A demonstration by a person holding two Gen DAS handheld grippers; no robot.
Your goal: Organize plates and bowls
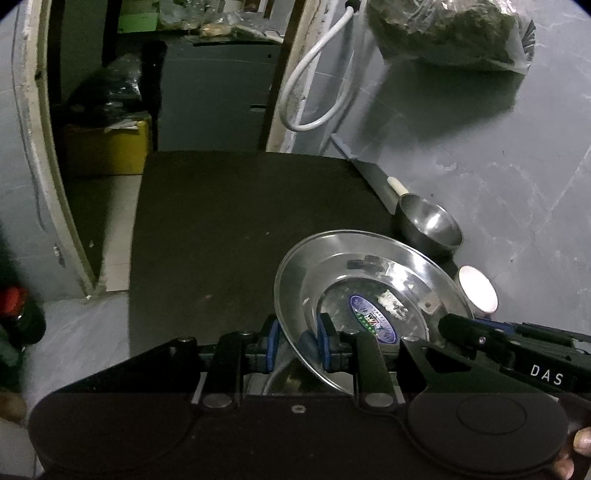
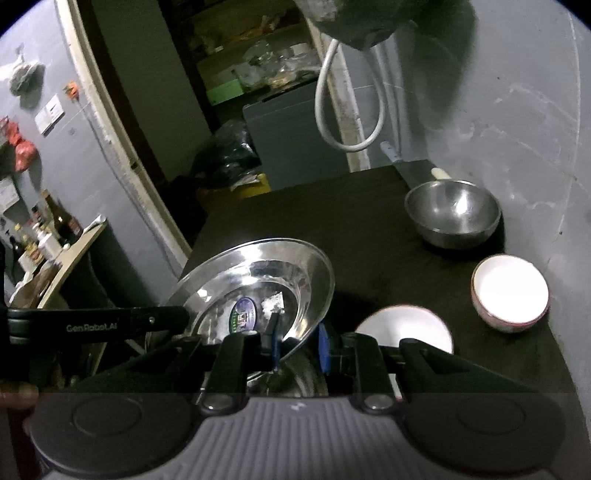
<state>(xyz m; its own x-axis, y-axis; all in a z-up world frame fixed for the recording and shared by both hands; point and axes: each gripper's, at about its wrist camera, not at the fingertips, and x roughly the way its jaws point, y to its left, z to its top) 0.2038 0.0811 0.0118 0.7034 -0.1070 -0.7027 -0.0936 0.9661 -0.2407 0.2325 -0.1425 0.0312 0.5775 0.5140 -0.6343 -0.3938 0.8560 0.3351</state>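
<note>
A shiny steel plate (image 1: 354, 295) with a blue oval sticker is held tilted above the dark table (image 1: 240, 221). My left gripper (image 1: 297, 345) is shut on its near-left rim. My right gripper (image 2: 297, 345) is shut on its opposite rim; the plate also shows in the right wrist view (image 2: 258, 288). Another steel dish lies beneath it, partly hidden. A steel bowl (image 2: 452, 212) stands at the back right of the table. A white bowl with a red rim (image 2: 509, 291) stands right of it, and another white bowl (image 2: 402, 326) sits nearer.
A grey wall (image 1: 480, 147) borders the table on the right, with a white hose (image 1: 314, 85) and a hanging plastic bag (image 1: 447, 29). A doorway at the left opens onto a yellow box (image 1: 107, 147). A shelf with bottles (image 2: 48, 236) stands far left.
</note>
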